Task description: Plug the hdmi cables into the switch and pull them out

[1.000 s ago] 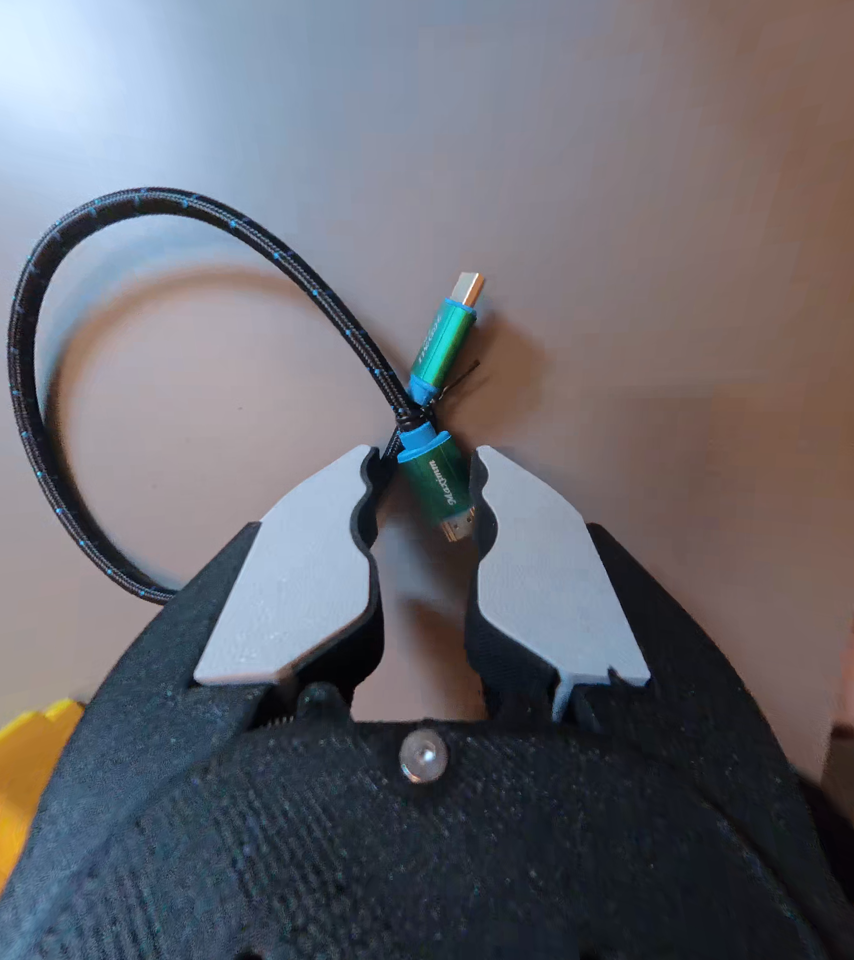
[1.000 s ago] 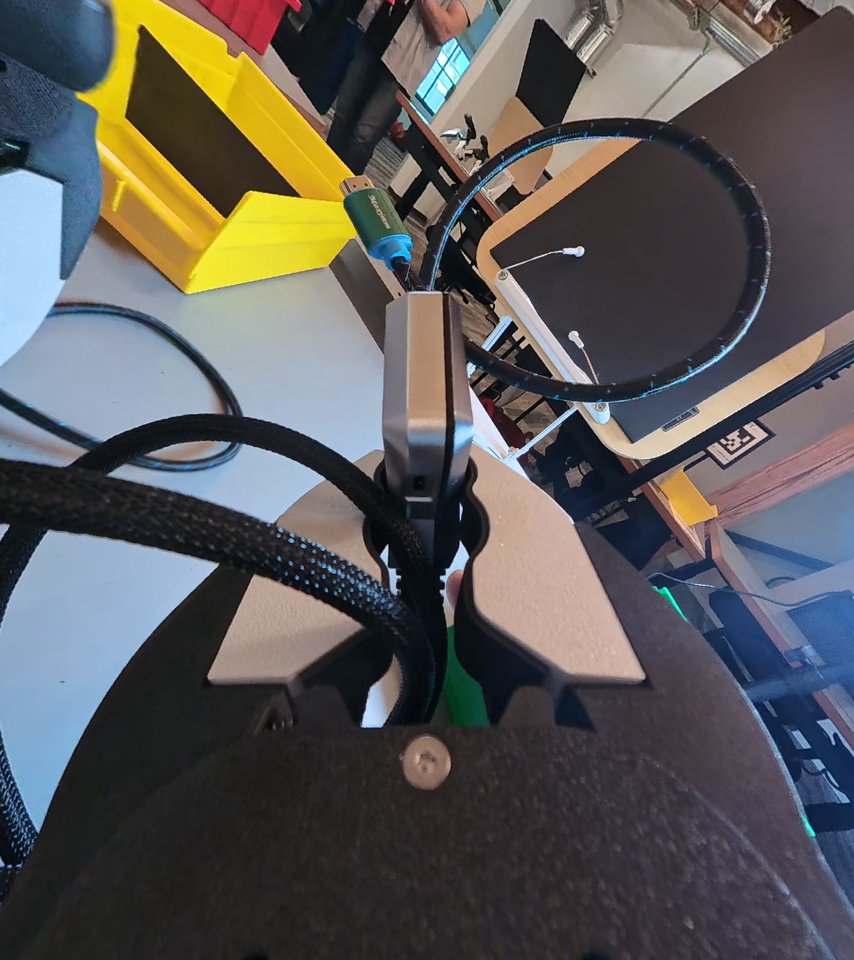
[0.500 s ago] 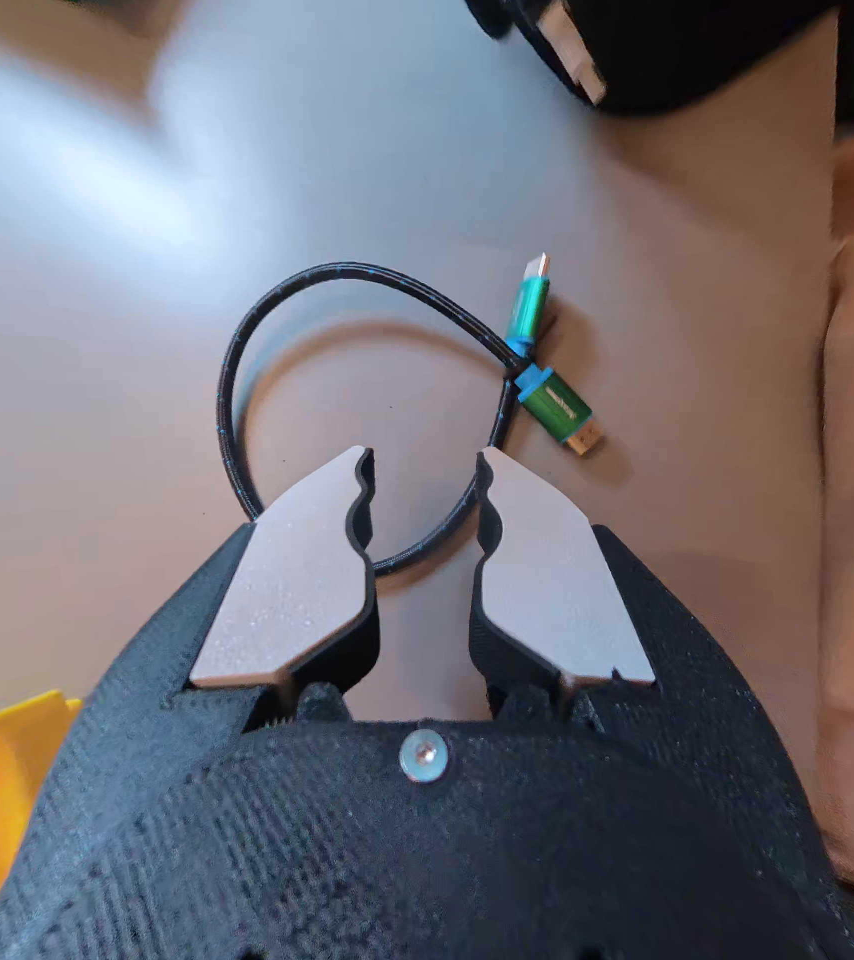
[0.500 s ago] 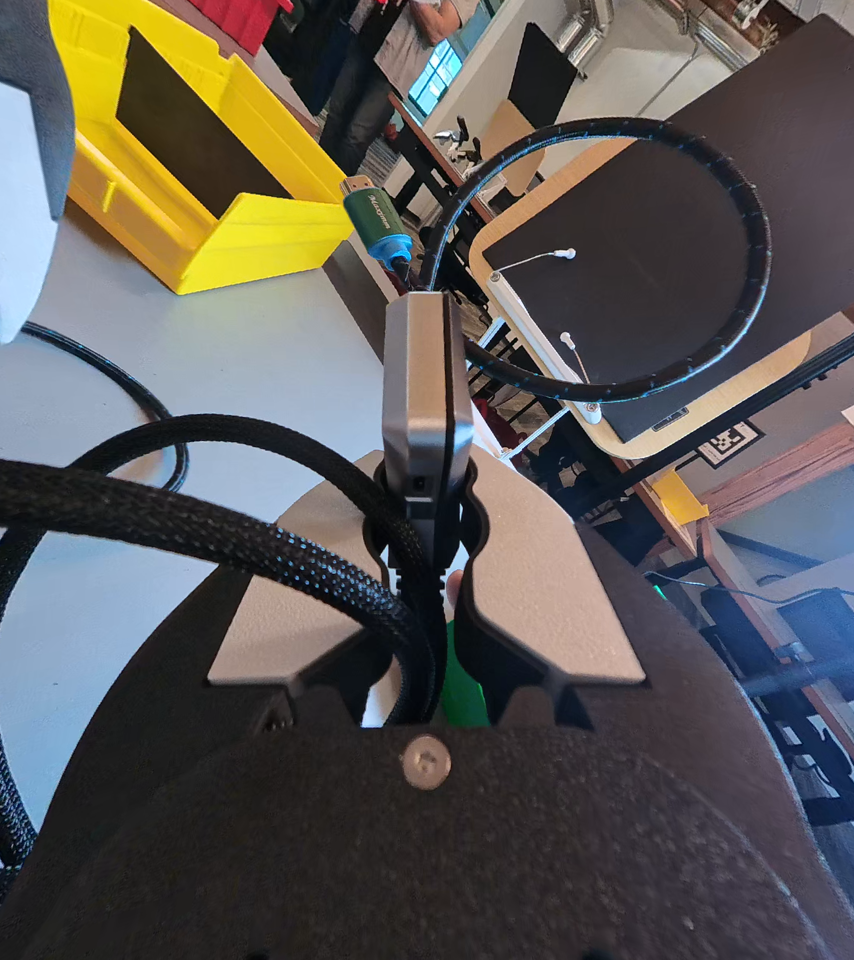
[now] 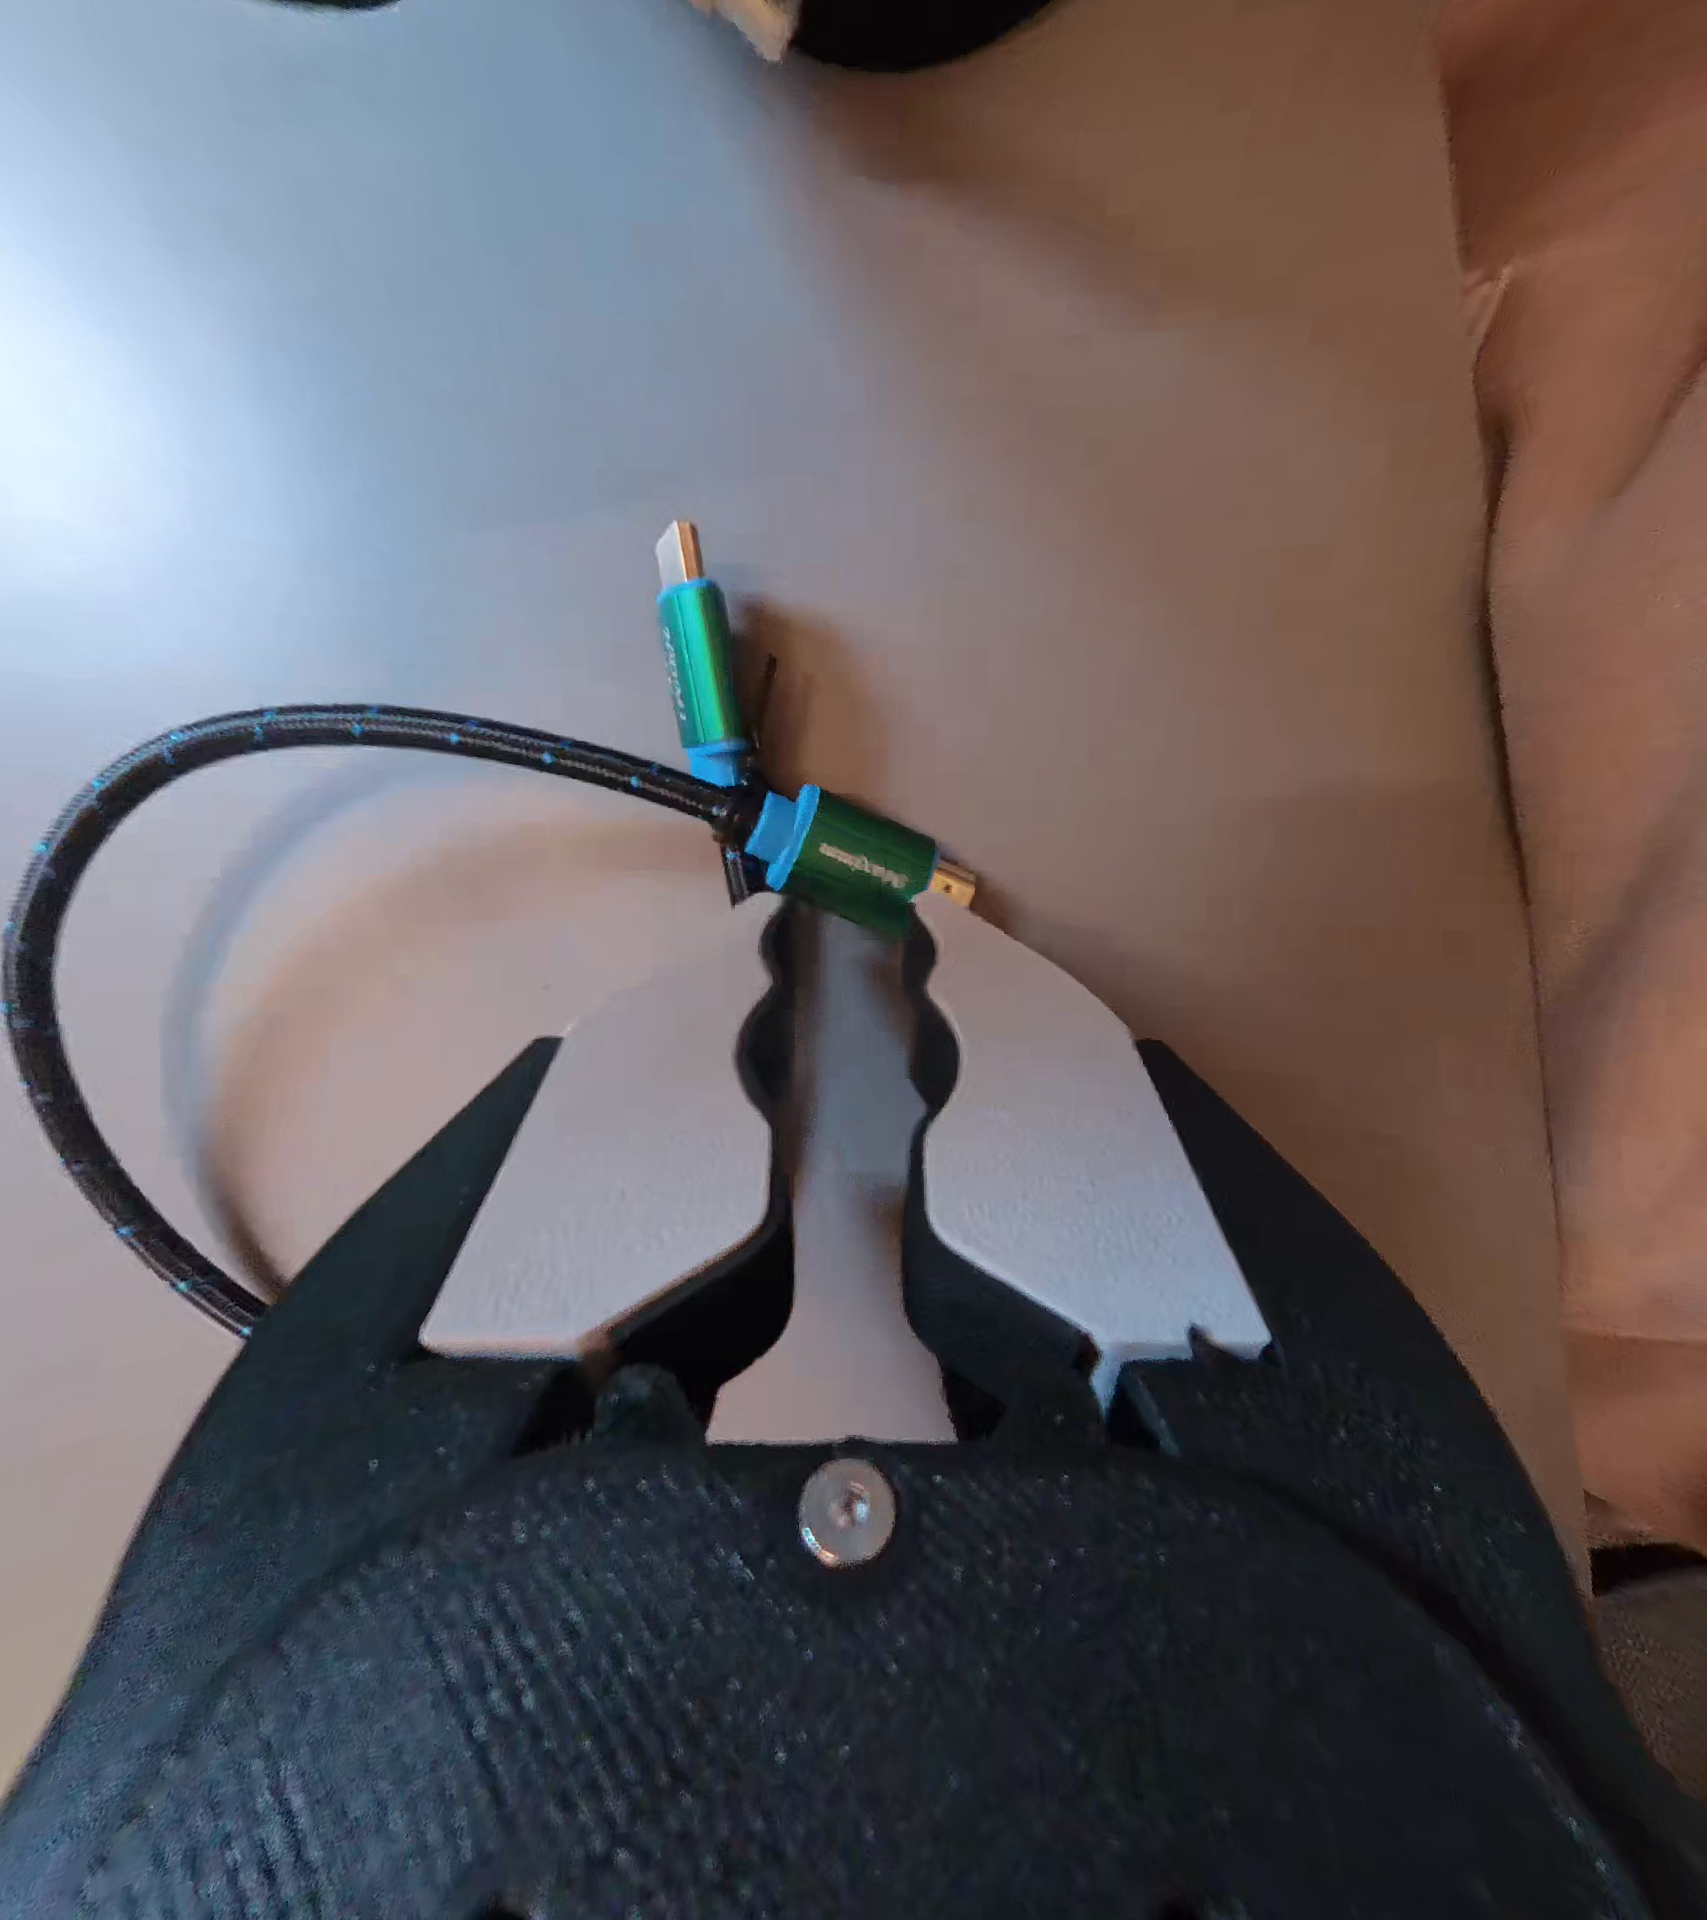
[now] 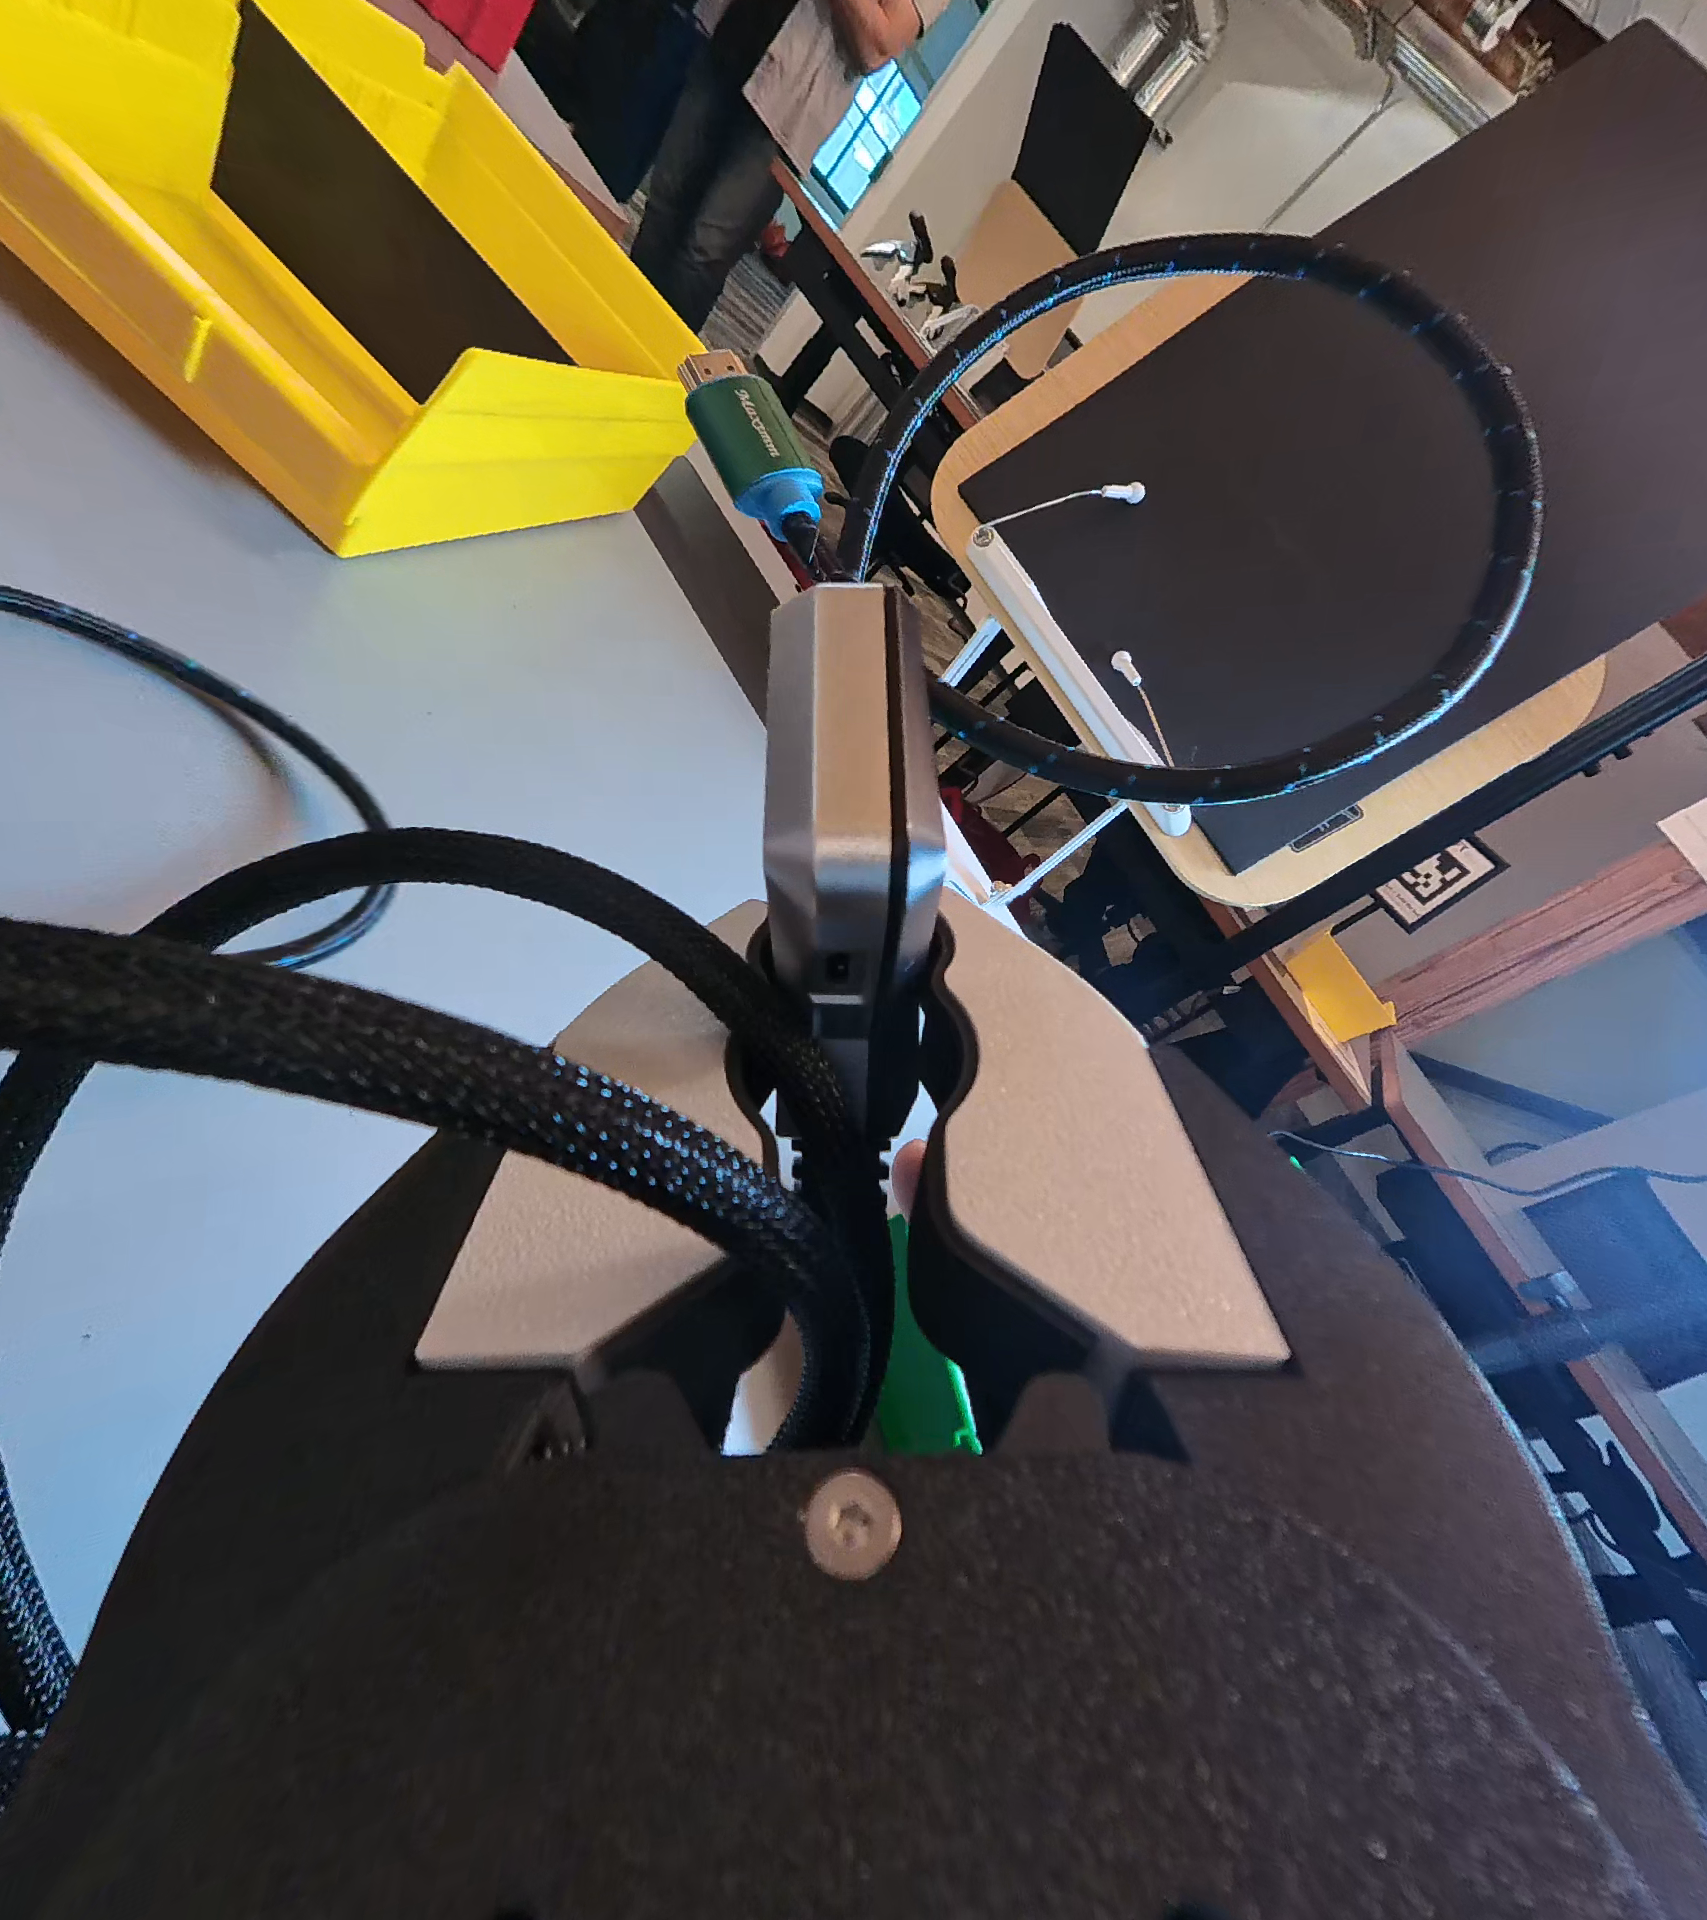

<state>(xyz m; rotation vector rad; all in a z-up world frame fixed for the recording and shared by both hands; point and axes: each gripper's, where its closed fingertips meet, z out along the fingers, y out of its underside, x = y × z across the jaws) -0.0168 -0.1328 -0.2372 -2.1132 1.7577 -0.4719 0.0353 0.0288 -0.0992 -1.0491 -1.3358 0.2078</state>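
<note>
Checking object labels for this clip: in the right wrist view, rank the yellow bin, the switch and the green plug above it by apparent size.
1. Yellow bin, largest.
2. Switch; it sits nearest the camera, so it looks bigger than it is.
3. Green plug, smallest.

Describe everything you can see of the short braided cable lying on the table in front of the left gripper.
The short cable is black braid flecked with blue, curled into one loop flat on the grey table. Both ends carry metallic green plugs with blue collars and gold tips, crossing each other: one plug points away, the other plug lies sideways just beyond the open left gripper, apparently ungripped.
</note>
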